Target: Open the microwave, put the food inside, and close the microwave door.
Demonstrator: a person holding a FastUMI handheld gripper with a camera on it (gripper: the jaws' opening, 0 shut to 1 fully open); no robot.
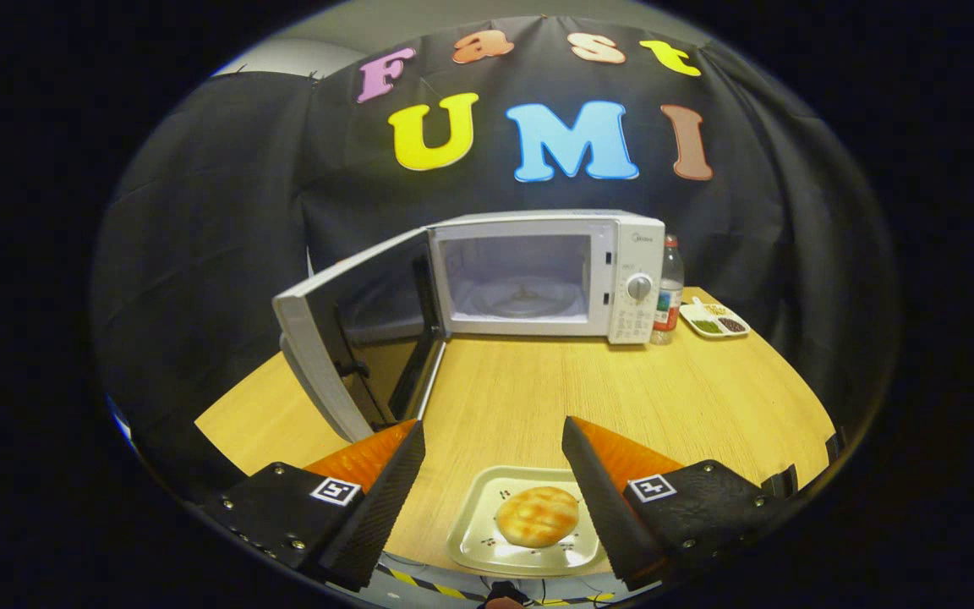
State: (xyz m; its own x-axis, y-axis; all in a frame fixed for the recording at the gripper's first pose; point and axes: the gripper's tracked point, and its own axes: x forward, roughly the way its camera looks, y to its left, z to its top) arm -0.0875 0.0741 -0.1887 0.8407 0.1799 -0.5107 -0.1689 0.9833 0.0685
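Observation:
A white microwave (622, 279) stands at the back of the wooden table (690, 397). Its door (343, 338) is swung wide open to the left, and the cavity with the glass turntable (525, 300) shows. A round golden bun (537, 516) lies on a pale square plate (474, 541) near the table's front edge. My gripper (494, 444) is open, its two black fingers with orange backs spread wide. The plate and bun sit below and between the fingers, which touch neither.
A plastic bottle (669, 292) stands just right of the microwave. Beside it is a small white divided dish (714, 321) holding several dark and green bits. The open door reaches out over the table's left part. Yellow-black tape (419, 582) marks the front edge.

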